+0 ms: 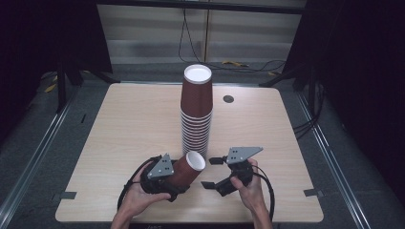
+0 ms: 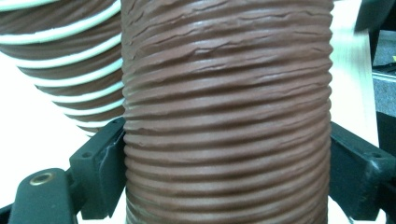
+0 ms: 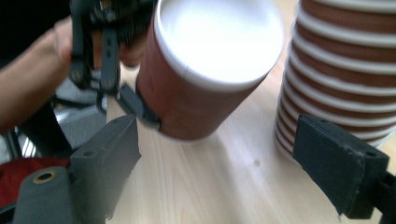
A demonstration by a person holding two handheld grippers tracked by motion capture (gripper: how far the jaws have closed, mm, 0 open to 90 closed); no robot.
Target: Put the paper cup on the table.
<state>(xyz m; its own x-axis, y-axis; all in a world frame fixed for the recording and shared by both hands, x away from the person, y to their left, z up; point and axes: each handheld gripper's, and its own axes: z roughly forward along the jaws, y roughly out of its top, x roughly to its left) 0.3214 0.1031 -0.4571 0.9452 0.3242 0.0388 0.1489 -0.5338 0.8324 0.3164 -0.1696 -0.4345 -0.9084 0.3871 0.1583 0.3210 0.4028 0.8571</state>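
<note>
Left gripper (image 1: 177, 187): jaws clamped on the ribbed side of a brown cup (image 1: 187, 171), one pad on each flank. Cup lies tilted, white mouth turned up and toward the right gripper. The left gripper view shows the rib texture pressed between both pads (image 2: 105, 172) and, just behind the cup, the stack's white rims.

Right gripper (image 1: 213, 172): jaws wide, nothing between them, just right of the cup's mouth. The right gripper view shows the cup (image 3: 210, 65) clear of the table, its lower edge hanging above the wood, and the left gripper's pad against its wall; the high view does not settle that gap.

Stack (image 1: 196, 112): brown cups nested upside down, standing just beyond both grippers, near the held cup's rim.

Table (image 1: 129, 119): bare wood well to the left and right of the stack. Both hands sit close to the near edge. A dark round plug (image 1: 228, 98) lies beyond the right gripper, near the far edge.
</note>
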